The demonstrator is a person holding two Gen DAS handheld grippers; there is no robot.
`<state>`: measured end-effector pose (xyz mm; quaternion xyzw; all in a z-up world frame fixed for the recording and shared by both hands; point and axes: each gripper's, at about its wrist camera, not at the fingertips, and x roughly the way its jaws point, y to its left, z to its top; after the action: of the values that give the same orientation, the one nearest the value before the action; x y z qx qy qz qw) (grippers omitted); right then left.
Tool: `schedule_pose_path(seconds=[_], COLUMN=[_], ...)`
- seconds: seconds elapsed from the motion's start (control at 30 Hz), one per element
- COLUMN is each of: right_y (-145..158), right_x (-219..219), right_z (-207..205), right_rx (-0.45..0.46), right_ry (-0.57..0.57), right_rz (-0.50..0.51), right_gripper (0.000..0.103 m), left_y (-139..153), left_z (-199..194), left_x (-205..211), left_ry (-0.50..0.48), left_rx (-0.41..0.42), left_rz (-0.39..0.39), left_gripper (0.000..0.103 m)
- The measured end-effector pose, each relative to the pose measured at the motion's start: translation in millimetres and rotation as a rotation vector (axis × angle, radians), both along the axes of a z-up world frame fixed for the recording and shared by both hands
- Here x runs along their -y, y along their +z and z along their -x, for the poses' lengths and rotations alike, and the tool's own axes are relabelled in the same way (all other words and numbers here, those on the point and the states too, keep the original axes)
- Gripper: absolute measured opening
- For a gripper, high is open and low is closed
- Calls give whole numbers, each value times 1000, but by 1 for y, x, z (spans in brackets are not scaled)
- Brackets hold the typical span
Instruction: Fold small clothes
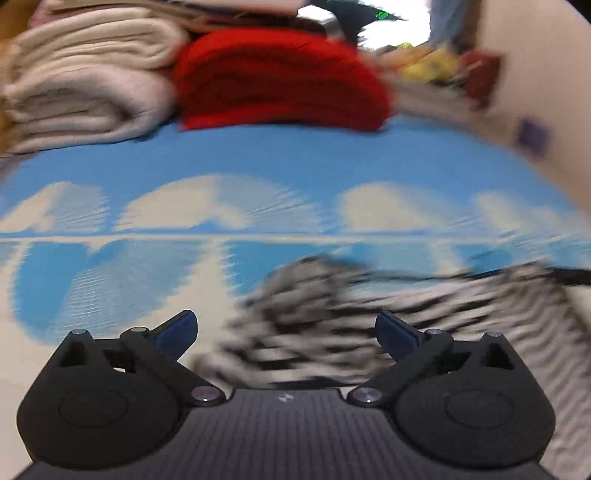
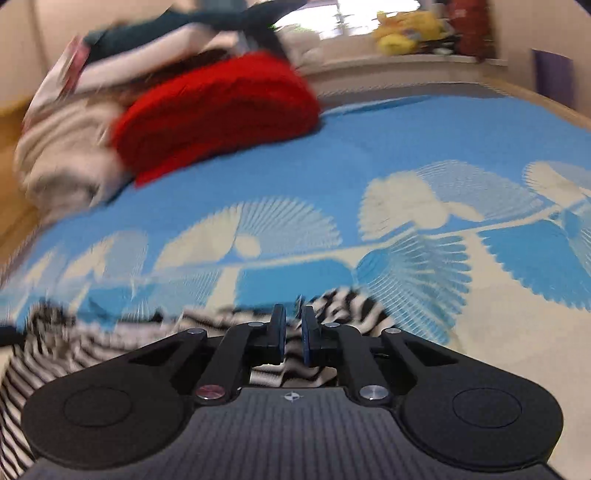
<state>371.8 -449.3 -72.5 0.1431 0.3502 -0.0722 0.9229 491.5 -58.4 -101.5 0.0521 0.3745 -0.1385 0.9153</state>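
Note:
A black-and-white striped garment (image 1: pixel 332 325) lies on the blue-and-white patterned mat (image 1: pixel 258 162), blurred by motion. My left gripper (image 1: pixel 286 332) is open, its jaws wide apart just above the garment's near edge, holding nothing. In the right wrist view the striped garment (image 2: pixel 74 343) spreads from the left edge to under my right gripper (image 2: pixel 293 332). The right jaws are nearly closed on a fold of the striped cloth, which shows between and below the fingers.
Folded clothes are stacked at the back of the mat: a red knit (image 1: pixel 277 77) (image 2: pixel 218 110) and cream knits (image 1: pixel 85 81) (image 2: pixel 62 162) left of it. A low ledge with yellow and red items (image 2: pixel 410 29) runs behind. A cream wall (image 1: pixel 535 74) stands on the right.

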Motion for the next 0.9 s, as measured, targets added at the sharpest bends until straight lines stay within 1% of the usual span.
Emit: schedule_pose_path(seconds=[0.03,0.07,0.1,0.13,0.17,0.2,0.23,0.3,0.37,0.4,0.43,0.53,0.67,0.73,0.8,0.83,0.9], right_y=[-8,-18,-28,-37,-43,-45,-43,-34,-21,-12,-6,16,46,61,66,64,56], right_x=[-1,2,9,17,24,30,38,50,58,60,60,60,59,55,50,47,43], right_z=[-4,-8,-9,-9,-8,-5,-2,6,13,17,19,34,78,107,137,154,184], right_rx=[-20,-41,-57,-68,-61,-43,-22,24,78,101,117,131,133,136,146,148,128], right_ry=[-43,-93,-154,-202,-223,-236,-247,-278,-318,-334,-347,-365,-383,-419,-436,-442,-473], right_rz=[50,82,83,61,31,-12,-66,-158,-218,-230,-230,-222,-238,-251,-288,-308,-323], right_gripper=[10,10,10,13,17,22,23,25,31,38,42,46,50,58,62,64,66], left_y=[-13,-23,-32,-36,-37,-35,-31,-21,-8,-1,6,26,46,53,58,59,57], left_z=[-7,-13,-18,-22,-24,-26,-26,-24,-21,-18,-15,-2,26,44,61,71,91], left_x=[-3,-8,-17,-25,-31,-33,-33,-33,-32,-33,-34,-46,-59,-62,-66,-70,-79], left_ry=[56,89,108,128,153,163,162,155,142,138,133,153,175,176,197,223,272], left_rx=[-5,-27,-68,-108,-134,-141,-129,-87,-49,-30,-12,36,55,47,26,3,-67], left_rz=[-55,-65,-18,57,106,131,136,131,132,133,133,122,72,17,-25,-30,-18], left_gripper=[103,103,103,103,103,103,103,103,103,103,103,103,103,103,103,103,103])
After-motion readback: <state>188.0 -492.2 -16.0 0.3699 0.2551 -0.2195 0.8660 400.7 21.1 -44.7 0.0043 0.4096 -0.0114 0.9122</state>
